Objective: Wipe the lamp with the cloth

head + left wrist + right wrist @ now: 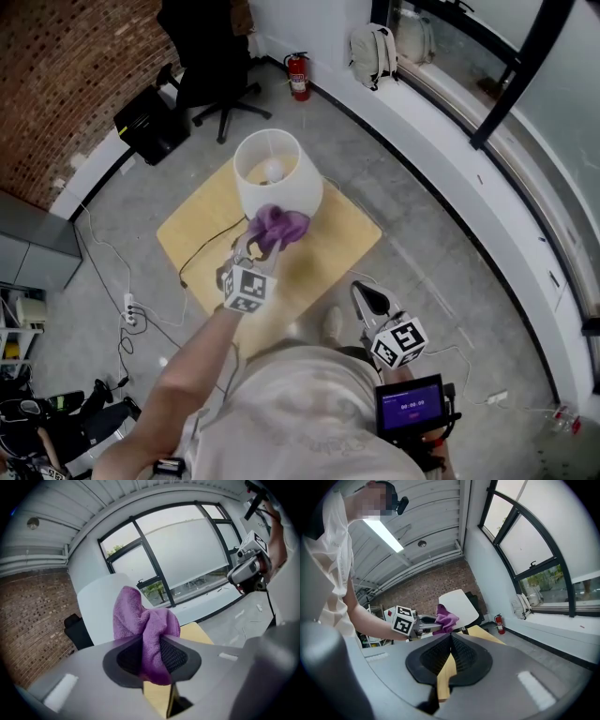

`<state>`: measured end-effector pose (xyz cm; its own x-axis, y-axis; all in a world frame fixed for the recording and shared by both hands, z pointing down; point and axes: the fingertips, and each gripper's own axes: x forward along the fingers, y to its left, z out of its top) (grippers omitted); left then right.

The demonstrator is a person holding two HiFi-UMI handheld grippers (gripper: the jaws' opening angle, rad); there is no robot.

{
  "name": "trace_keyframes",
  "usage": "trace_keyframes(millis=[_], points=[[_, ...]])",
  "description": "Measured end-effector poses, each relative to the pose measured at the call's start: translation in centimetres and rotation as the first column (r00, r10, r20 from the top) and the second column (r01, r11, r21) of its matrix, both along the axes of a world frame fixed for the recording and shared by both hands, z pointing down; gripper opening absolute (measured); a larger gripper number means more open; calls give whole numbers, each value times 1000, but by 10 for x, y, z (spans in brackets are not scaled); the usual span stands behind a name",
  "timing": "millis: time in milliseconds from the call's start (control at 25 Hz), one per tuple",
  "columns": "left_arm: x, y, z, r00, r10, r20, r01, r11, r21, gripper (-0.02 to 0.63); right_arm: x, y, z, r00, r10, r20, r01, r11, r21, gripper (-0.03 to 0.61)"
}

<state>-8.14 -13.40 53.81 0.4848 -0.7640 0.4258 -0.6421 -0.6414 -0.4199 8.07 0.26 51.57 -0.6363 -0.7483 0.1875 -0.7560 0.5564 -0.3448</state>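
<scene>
Right gripper [362, 294] nearest, held back by the person's body. I read its jaws as closed together with nothing in them, only the wooden table [349, 236] showing past the tips. Ahead and to its left, the left gripper [151, 644] is clamped on the purple cloth [140, 616], which bunches out beyond the pads. The bunch lies against the near side of the white lamp [272, 178] shade — right off the left tips. Further beyond the lamp — a black office chair [211, 70].
</scene>
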Motion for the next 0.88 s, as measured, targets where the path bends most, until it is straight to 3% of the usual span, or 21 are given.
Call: trace_keyframes(millis=[320, 400, 480, 640, 760, 880], points=[[7, 9, 27, 1000, 12, 24, -10, 997, -81, 94, 9, -4, 2, 1000, 6, 8, -6, 1000, 11, 14], [8, 11, 8, 1000, 8, -14, -8, 999, -40, 94, 10, -5, 0, 1000, 7, 10, -7, 1000, 18, 14], [12, 13, -32, 997, 10, -73, -6, 999, 49, 94, 12, -7, -1, 1000, 10, 11, -10, 1000, 23, 14], [18, 12, -131, 987, 19, -162, 23, 966, 257, 94, 19, -7, -1, 1000, 13, 11, -13, 1000, 23, 14], [23, -2, -156, 995, -13, -101, 43, 952, 304, 94, 20, -9, 1, 1000, 12, 22, -12, 1000, 18, 14], [30, -23, -139, 997, -69, -29, 74, 959, 273, 94, 17, -12, 5, 999, 6, 37, -7, 1000, 16, 14]])
